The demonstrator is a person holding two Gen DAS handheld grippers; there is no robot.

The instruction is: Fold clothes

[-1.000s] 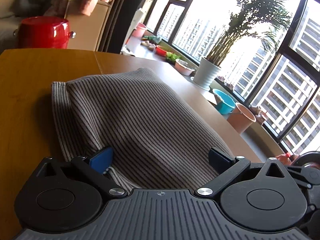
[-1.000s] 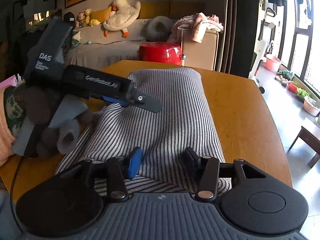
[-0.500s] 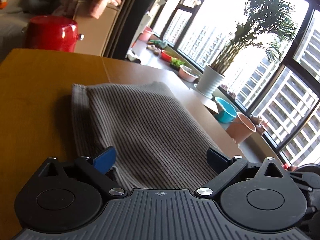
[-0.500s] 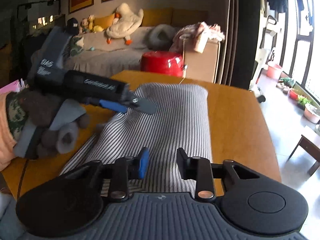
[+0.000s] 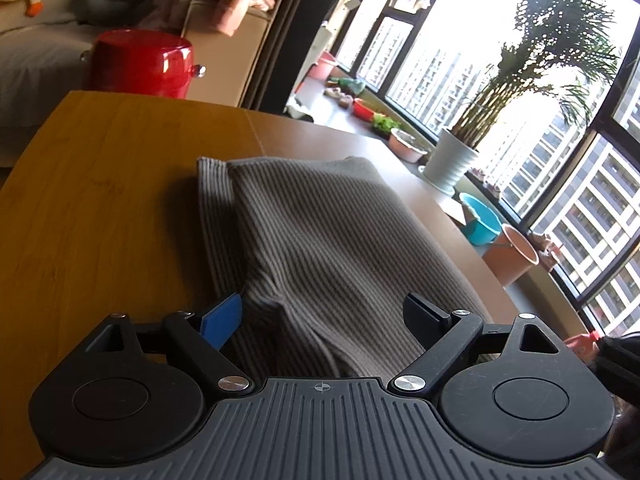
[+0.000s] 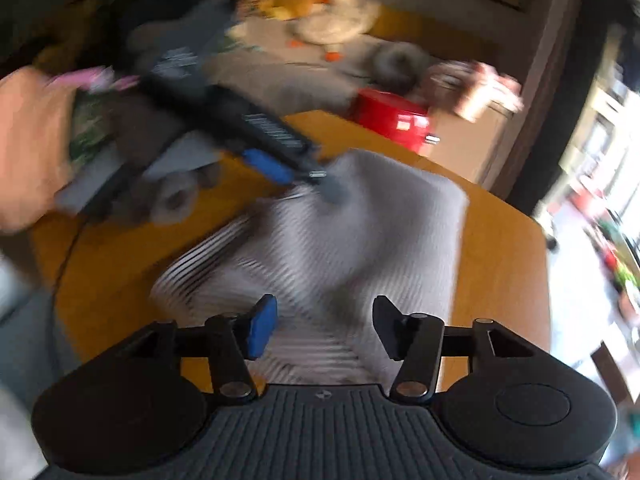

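Observation:
A grey striped garment (image 5: 320, 232) lies folded in a long block on the wooden table (image 5: 100, 200). My left gripper (image 5: 324, 316) hovers over its near end with the jaws wide and closing. Fabric lies below and between the fingers, and a small ridge of it rises beside the blue pad (image 5: 222, 320), which does not press on it. In the blurred, tilted right wrist view, my right gripper (image 6: 326, 332) is above the garment (image 6: 380, 232) with its jaws opening and nothing gripped. That view also shows the left gripper (image 6: 308, 178) over the cloth's far left edge, held by a gloved hand (image 6: 172, 196).
A red pot (image 5: 140, 64) stands beyond the table's far edge, with a sofa and a pile of pink cloth (image 5: 228, 0) behind it. On the window side are a potted palm (image 5: 450, 164), a blue bowl (image 5: 480, 220) and a pink pot (image 5: 512, 256). Bare wood surrounds the garment.
The left view has drawn back and the garment now lies flatter and farther off; the left jaws have narrowed a little. The right jaws narrowed, then widened, and that view has rolled and blurred.

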